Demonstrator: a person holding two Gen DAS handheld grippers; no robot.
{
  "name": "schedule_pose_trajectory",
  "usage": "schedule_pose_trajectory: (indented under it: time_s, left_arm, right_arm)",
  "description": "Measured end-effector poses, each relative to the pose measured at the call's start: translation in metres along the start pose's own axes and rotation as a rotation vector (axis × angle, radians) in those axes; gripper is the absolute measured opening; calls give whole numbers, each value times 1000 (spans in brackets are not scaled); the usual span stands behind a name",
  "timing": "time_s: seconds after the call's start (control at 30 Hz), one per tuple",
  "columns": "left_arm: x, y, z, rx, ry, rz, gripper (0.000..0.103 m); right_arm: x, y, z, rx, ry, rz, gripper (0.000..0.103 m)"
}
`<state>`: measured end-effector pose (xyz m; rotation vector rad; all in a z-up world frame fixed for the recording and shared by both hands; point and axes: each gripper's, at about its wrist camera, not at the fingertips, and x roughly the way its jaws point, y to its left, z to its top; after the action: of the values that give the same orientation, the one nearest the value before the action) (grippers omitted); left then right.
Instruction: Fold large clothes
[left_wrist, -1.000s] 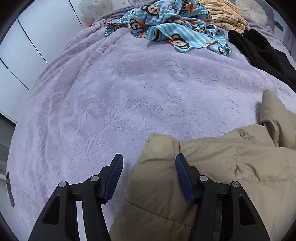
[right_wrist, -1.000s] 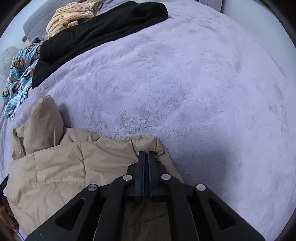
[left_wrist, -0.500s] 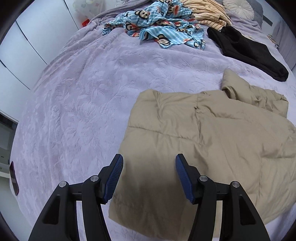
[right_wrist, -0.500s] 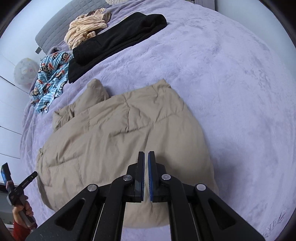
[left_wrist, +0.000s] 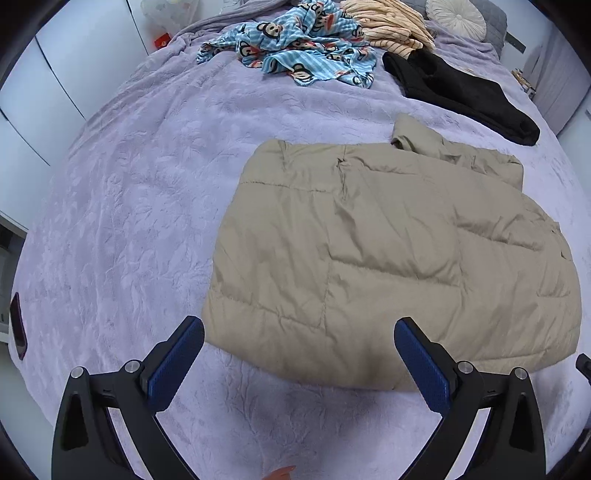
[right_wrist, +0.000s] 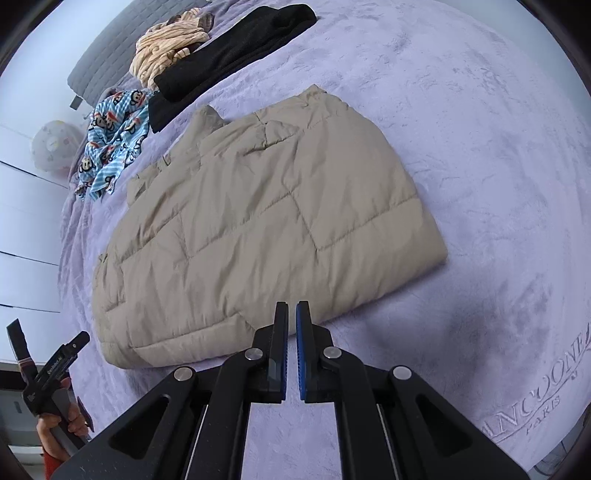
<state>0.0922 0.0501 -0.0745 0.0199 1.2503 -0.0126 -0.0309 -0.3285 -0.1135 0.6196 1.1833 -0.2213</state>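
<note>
The left gripper (left_wrist: 299, 341) has let go and drawn back from the beige puffer jacket (left_wrist: 384, 251), its jaws opening wide with only bedspread and the jacket's near hem showing between the pads, nothing pressed; a second ago they straddled the jacket's corner at half that spread; the right gripper (right_wrist: 291, 319) has pulled back as well, its jaws all but closed on nothing, where before they lay on the fabric; the jacket now lies flat as a folded slab on the lilac bedspread (left_wrist: 129, 221), just ahead of both sets of jaws, its collar end at the far side; I judge this fold set down and the next one, or a shift to another garment, open; ahead of the left jaws the near hem is a clean, thick edge, easy to take; left of them is wide bare bedspread; beyond the jacket lie a black garment (left_wrist: 461, 88), a blue monkey-print cloth (left_wrist: 303, 48) and a striped yellow piece (left_wrist: 388, 26), well apart.
</note>
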Motion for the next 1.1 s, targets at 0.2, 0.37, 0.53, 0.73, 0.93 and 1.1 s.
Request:
schedule_pose_trajectory:
  time_s: [0.2, 0.37, 0.53, 0.73, 0.93, 1.1]
  left_arm:
    - [2, -6, -24, 9, 30, 0, 103]
    - [15, -11, -40, 38, 64, 12, 103]
    - [38, -10, -51, 40, 84, 4, 103]
    - [61, -6, -62, 10, 107, -27, 103]
    - [70, 2, -62, -63, 115, -124, 103]
    - [68, 14, -58, -129, 93, -238, 103]
  right_arm:
    - [6, -9, -17, 29, 12, 10, 53]
    - [16, -16, -27, 66, 10, 47, 61]
    - [36, -22, -37, 78, 20, 102, 81]
    - [64, -29, -42, 118, 35, 172, 88]
    - [77, -30, -37, 173, 28, 217, 89]
    - [81, -30, -32, 219, 9, 286, 91]
